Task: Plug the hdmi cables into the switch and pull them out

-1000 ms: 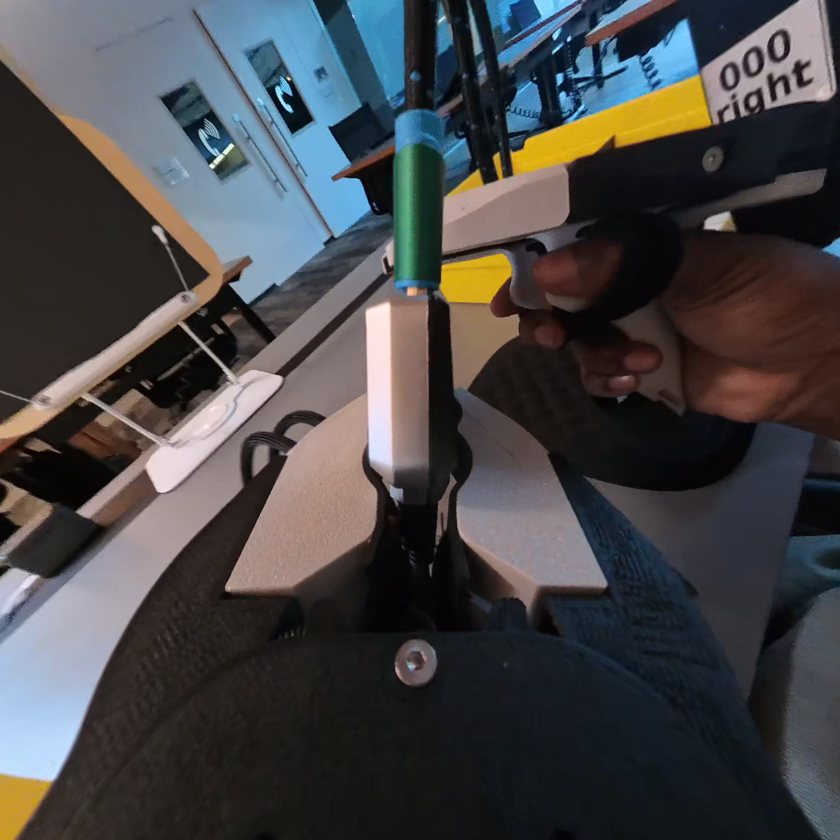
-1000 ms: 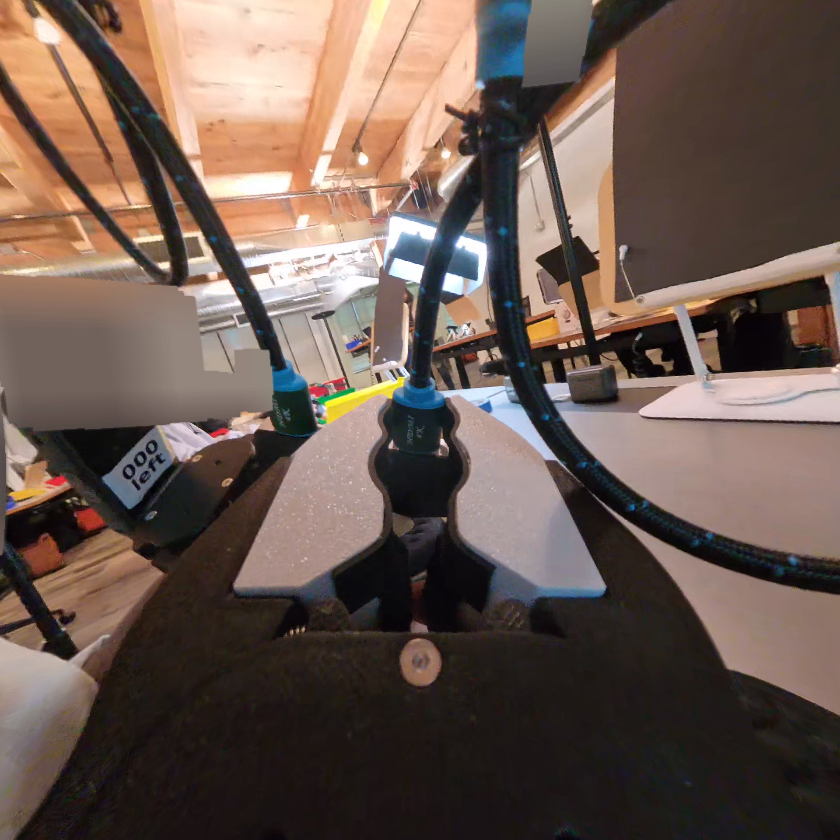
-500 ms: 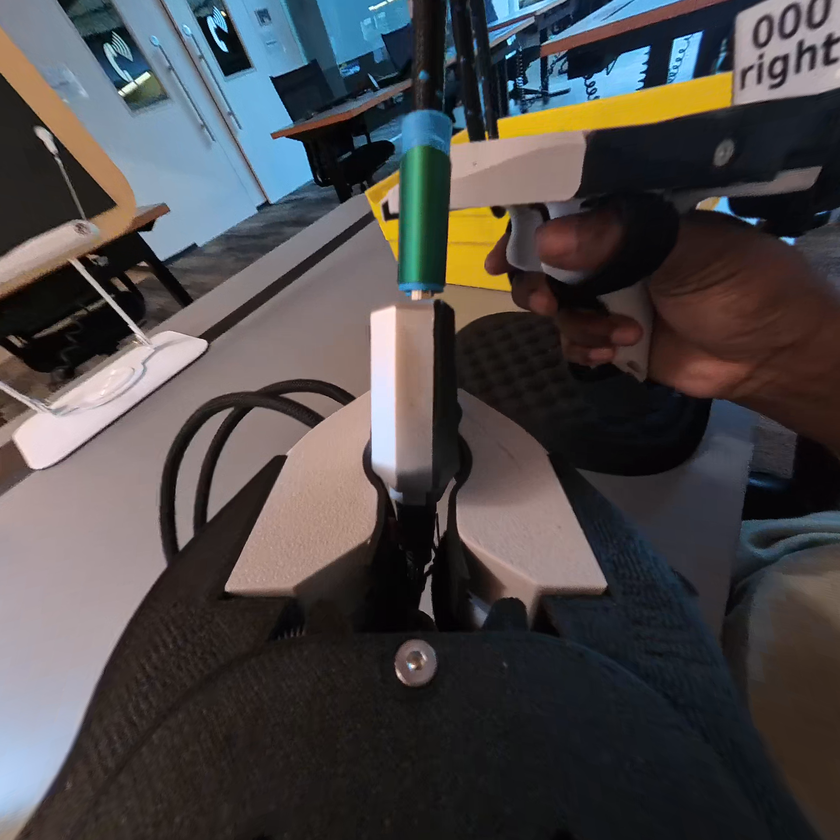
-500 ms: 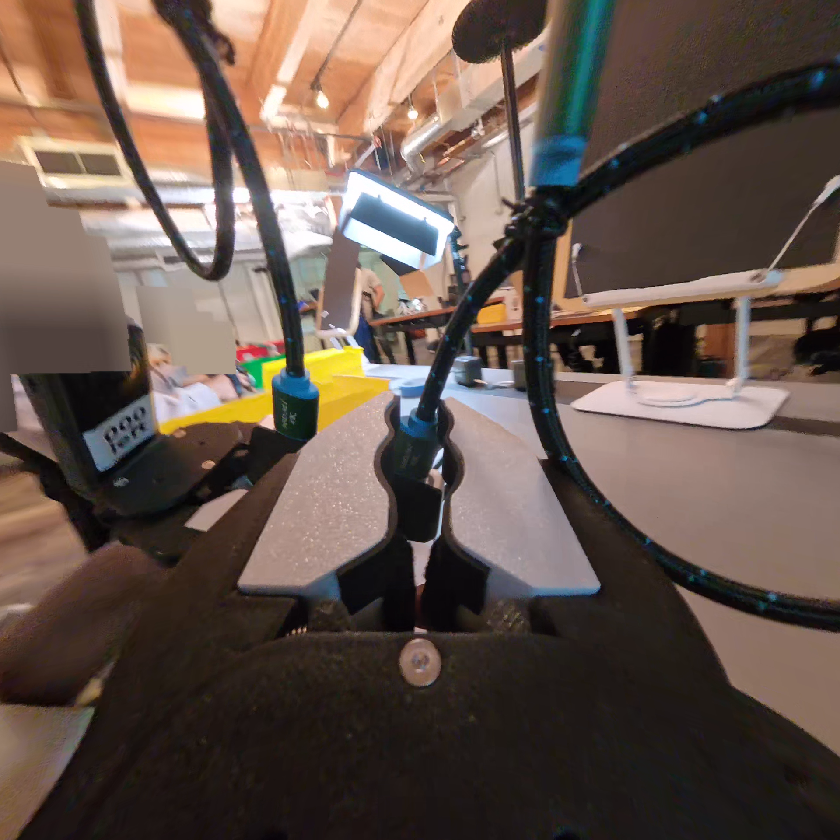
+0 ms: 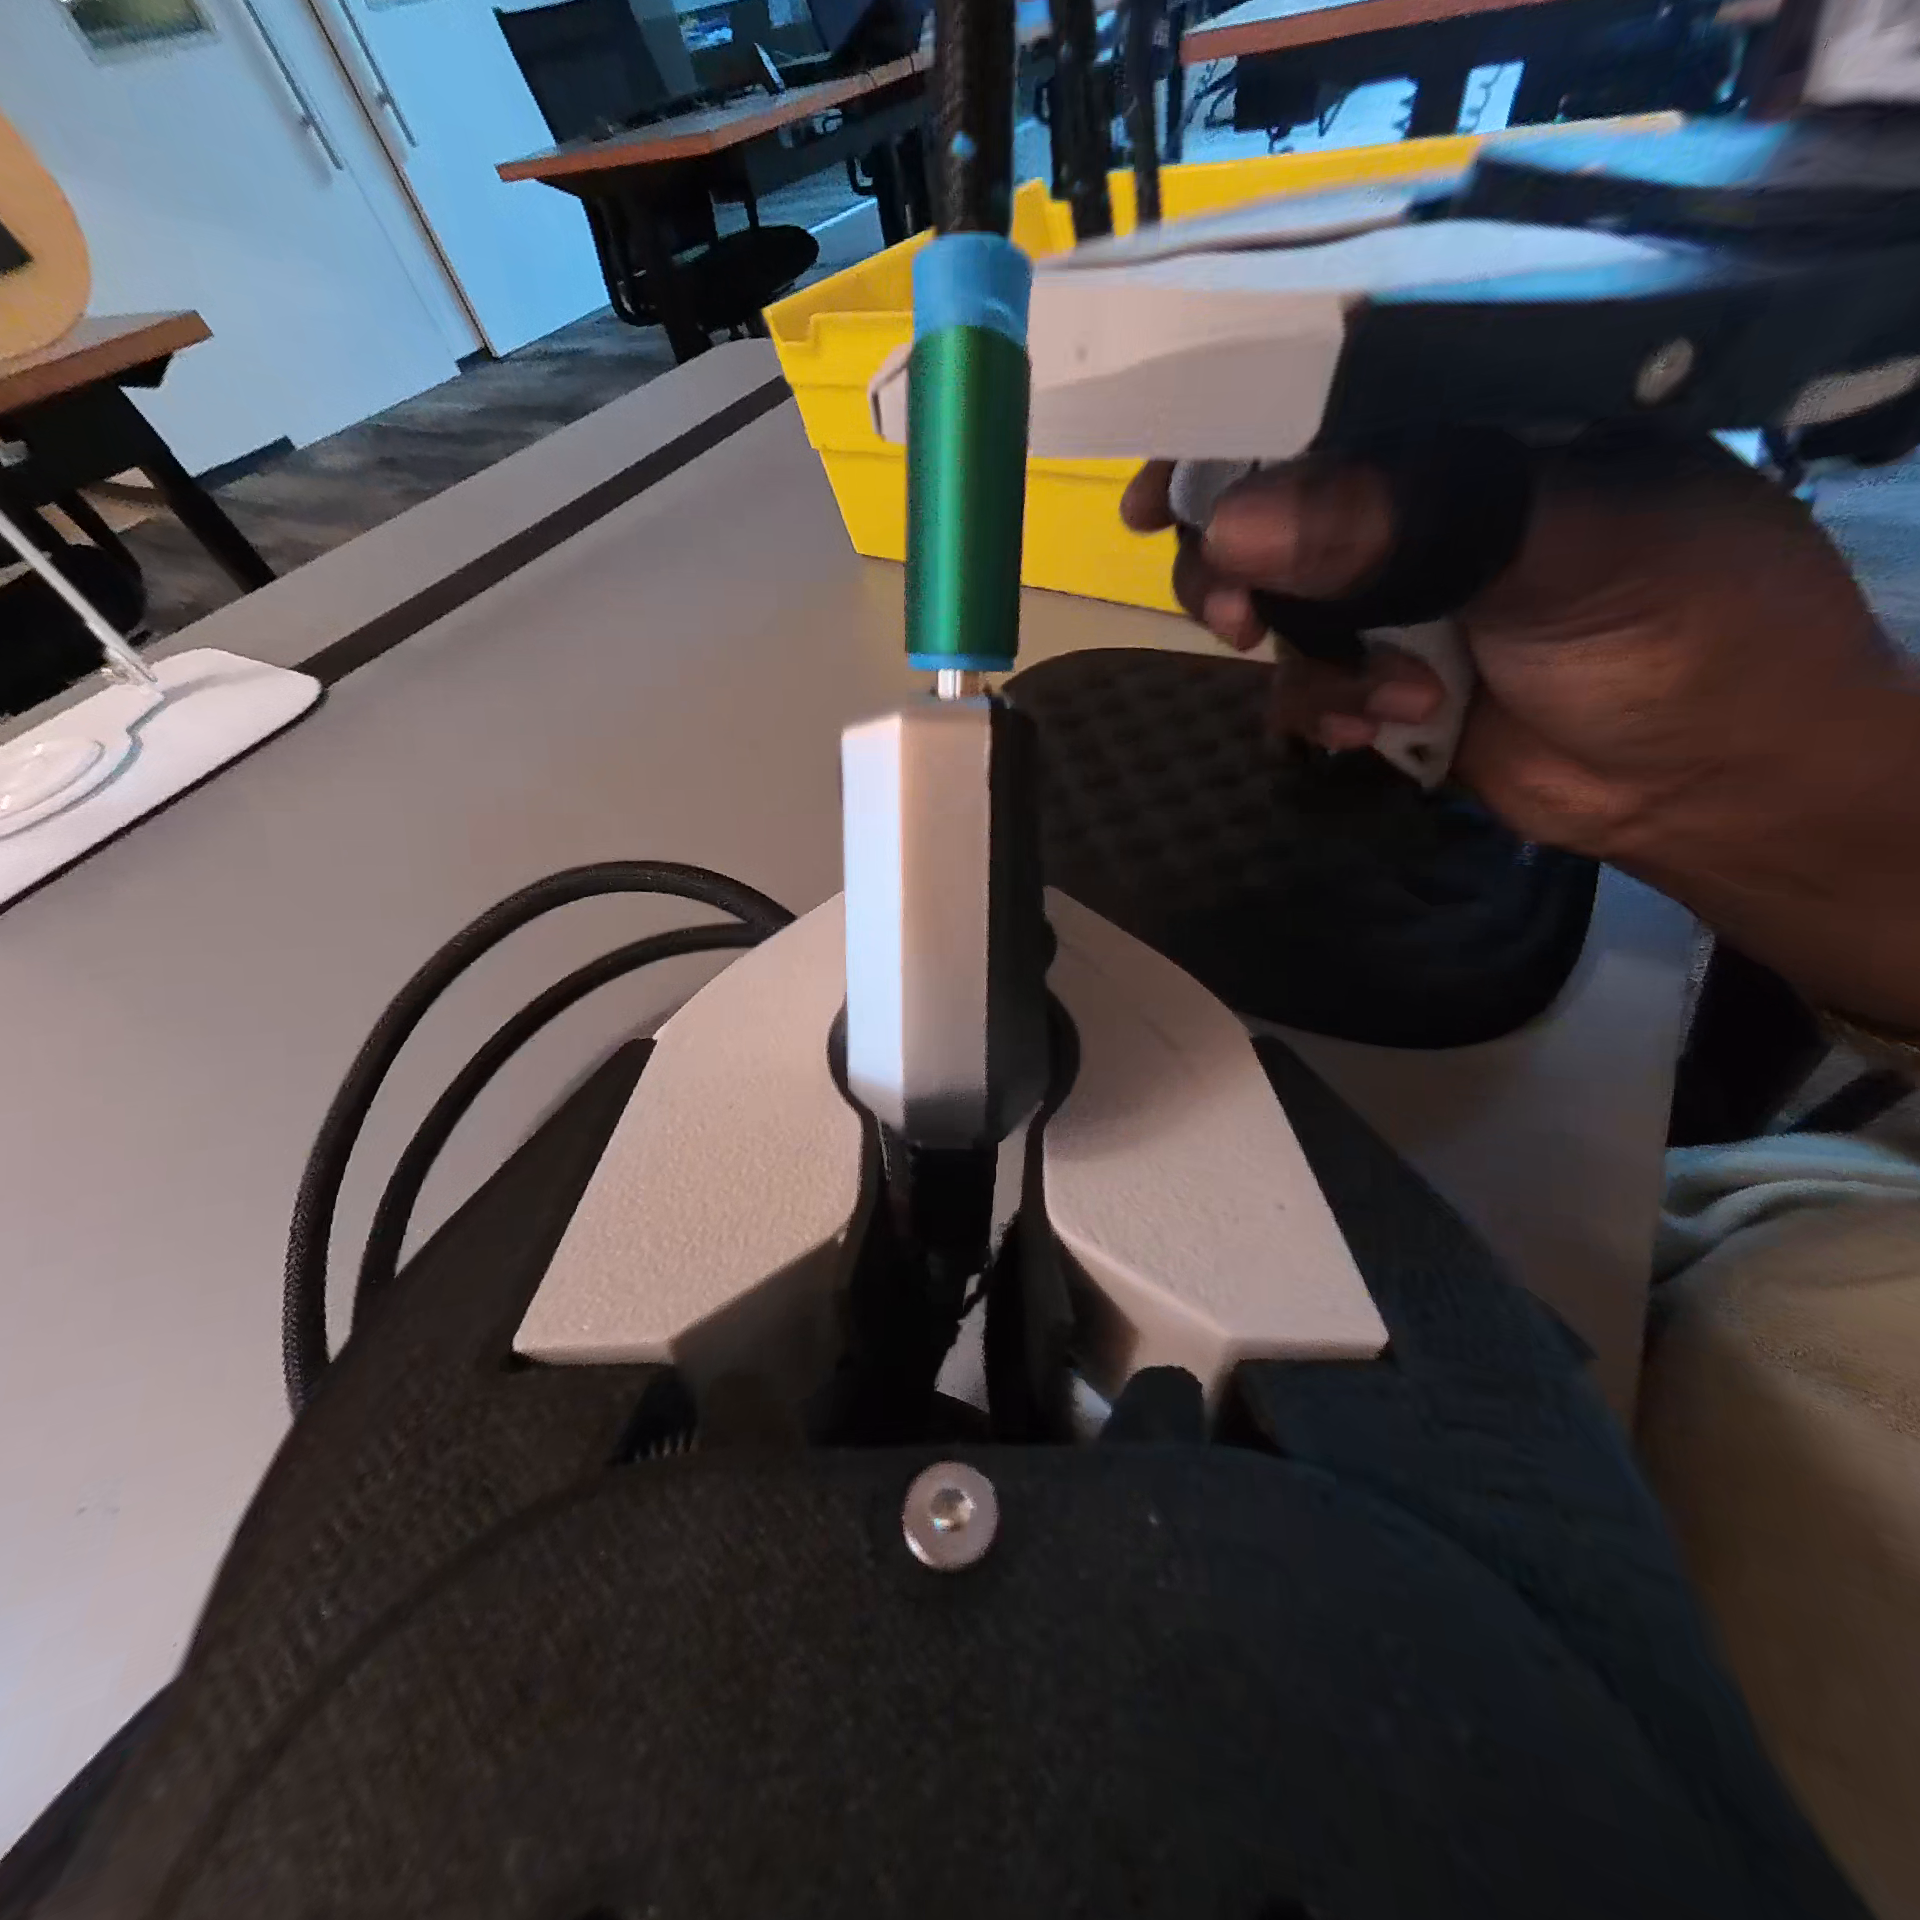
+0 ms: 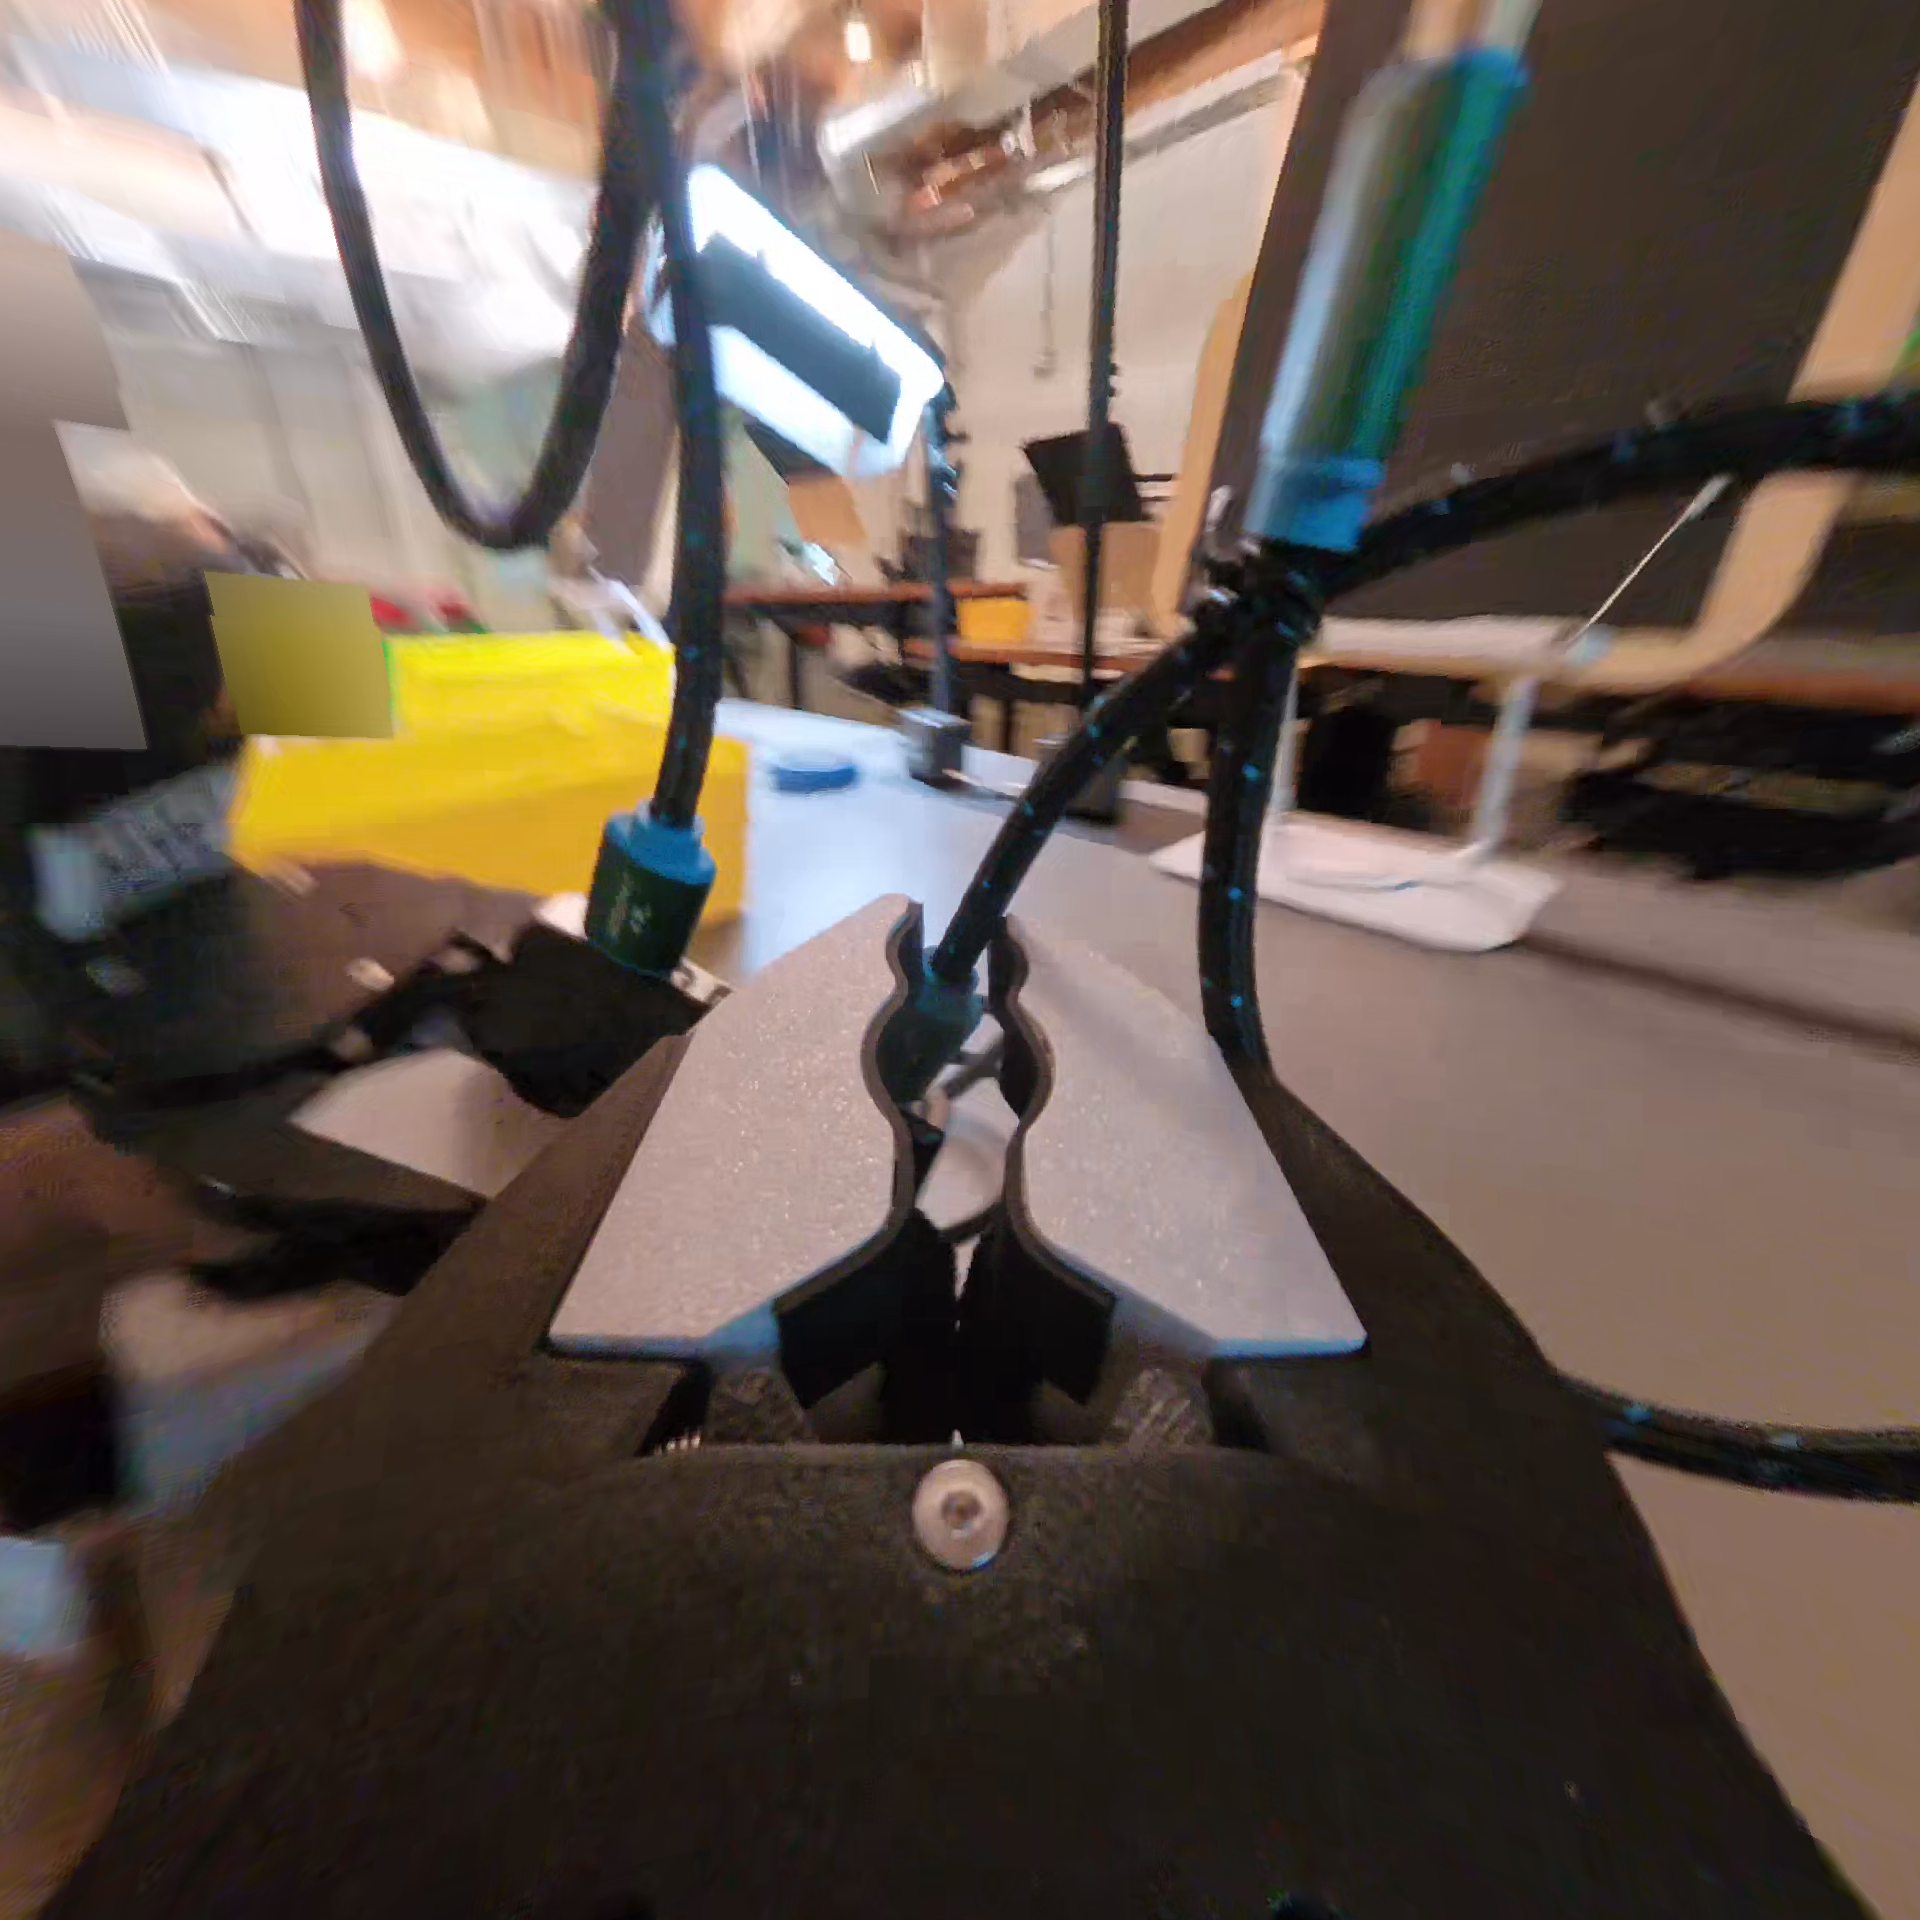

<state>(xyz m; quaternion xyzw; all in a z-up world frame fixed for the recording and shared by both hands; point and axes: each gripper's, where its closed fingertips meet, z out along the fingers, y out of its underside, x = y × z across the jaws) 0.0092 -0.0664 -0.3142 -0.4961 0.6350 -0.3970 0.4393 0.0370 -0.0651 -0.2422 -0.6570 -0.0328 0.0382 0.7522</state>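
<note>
In the left wrist view my left gripper [image 5: 940, 935] is shut on the grey and black HDMI switch [image 5: 909, 914], held upright above the table. A green HDMI plug [image 5: 966, 488] with blue ends stands in the switch's top, with a little of its metal tip showing. My right gripper [image 5: 1070, 358], held by a hand [image 5: 1621, 707], reaches in just behind that plug. In the right wrist view my right gripper [image 6: 958, 925] is shut on a second green plug [image 6: 930, 1023], tilted in the notch between the fingers. The switch [image 6: 577, 1023] with its plug [image 6: 649, 894] is at the left. A third plug [image 6: 1361, 301] hangs at upper right.
A yellow bin [image 5: 862, 353] stands on the grey table [image 5: 520, 727] behind the grippers and shows in the right wrist view too [image 6: 499, 790]. A black cable loop [image 5: 436, 1039] lies at the left. A white stand base [image 5: 125, 748] and a blue tape roll [image 6: 816, 771] are farther off. Braided cables [image 6: 1231, 831] hang around the right gripper.
Both views have tilted down toward the table. More metal tip shows under the plug on the switch. The plug in my right gripper has tilted and sits lower between the fingers.
</note>
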